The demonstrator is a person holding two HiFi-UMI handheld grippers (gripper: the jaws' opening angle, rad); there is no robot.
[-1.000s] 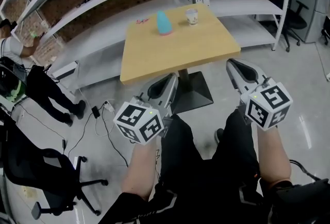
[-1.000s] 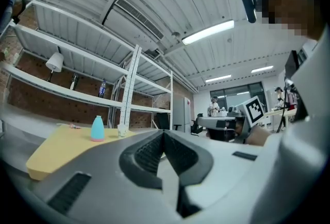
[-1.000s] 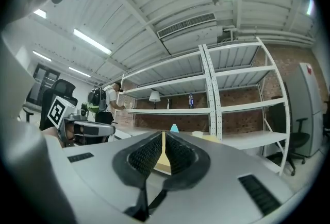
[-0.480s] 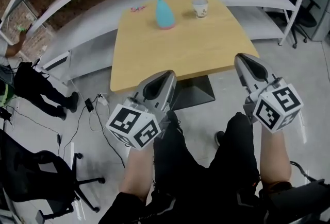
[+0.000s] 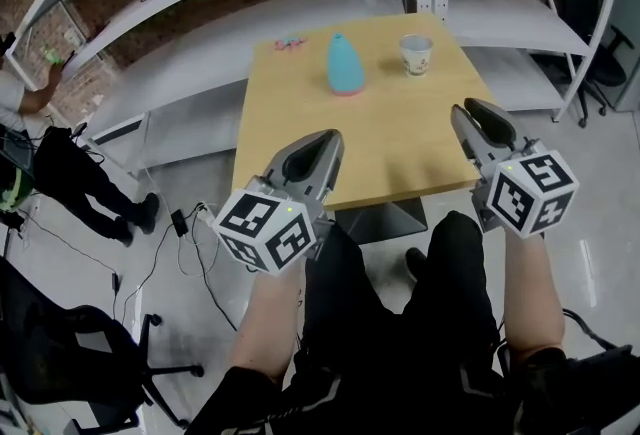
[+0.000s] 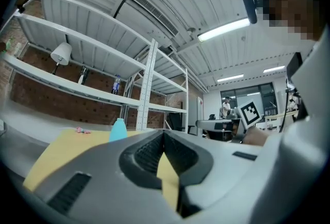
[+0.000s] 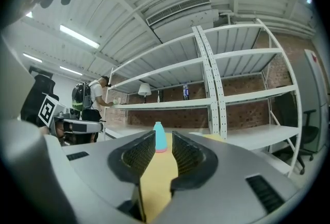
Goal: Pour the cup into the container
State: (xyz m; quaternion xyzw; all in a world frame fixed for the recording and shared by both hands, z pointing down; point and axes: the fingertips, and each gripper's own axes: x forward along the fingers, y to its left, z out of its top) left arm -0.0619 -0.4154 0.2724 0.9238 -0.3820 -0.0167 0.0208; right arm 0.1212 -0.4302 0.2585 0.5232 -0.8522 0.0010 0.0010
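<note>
- Two task things, white cup point(image 5: 416, 54) and teal container point(image 5: 345, 64), stand near each other at the tabletop's point(image 5: 370, 143) far side.
- Right hand-held gripper point(image 5: 470, 111): jaws just opening, narrow, empty; left hand-held gripper point(image 5: 328, 141) closed, empty.
- Approach step; the next move likely calls for wider jaws around the cup.

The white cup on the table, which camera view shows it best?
The head view: the cup stands whole and upright near the table's far right corner. Both gripper views show the blue container but no cup.
</note>
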